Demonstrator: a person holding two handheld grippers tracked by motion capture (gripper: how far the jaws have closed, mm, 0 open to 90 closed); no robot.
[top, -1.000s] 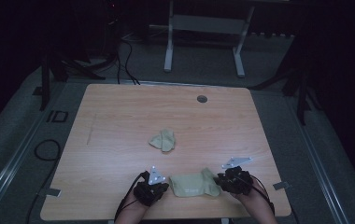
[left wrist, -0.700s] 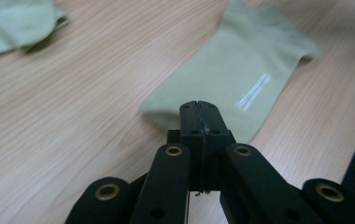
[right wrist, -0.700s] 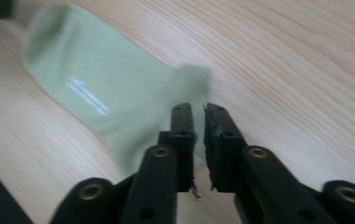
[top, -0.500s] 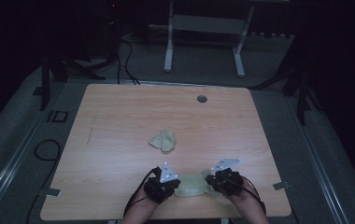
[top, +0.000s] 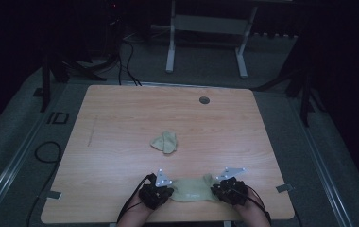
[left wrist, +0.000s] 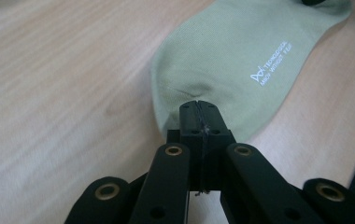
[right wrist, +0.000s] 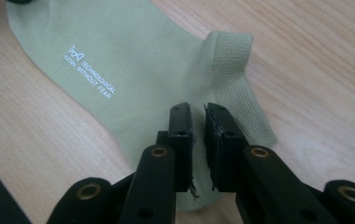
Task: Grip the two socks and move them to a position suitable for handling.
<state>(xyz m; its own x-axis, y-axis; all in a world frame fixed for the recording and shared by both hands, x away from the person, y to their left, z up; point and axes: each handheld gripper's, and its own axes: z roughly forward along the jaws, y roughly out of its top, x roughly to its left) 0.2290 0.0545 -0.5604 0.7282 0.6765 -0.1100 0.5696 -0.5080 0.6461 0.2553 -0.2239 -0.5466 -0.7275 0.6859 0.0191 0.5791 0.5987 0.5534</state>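
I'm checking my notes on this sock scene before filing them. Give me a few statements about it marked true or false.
1. The flat sock lies between the two grippers at the near edge. True.
2. The left gripper has its jaws closed on the sock's toe end. True.
3. The sock bears black lettering. False: the lettering is white.
4. The second sock is laid out flat. False: it sits crumpled near the middle of the table.
5. The right gripper is at the ribbed cuff end, a narrow gap between its jaws. True.
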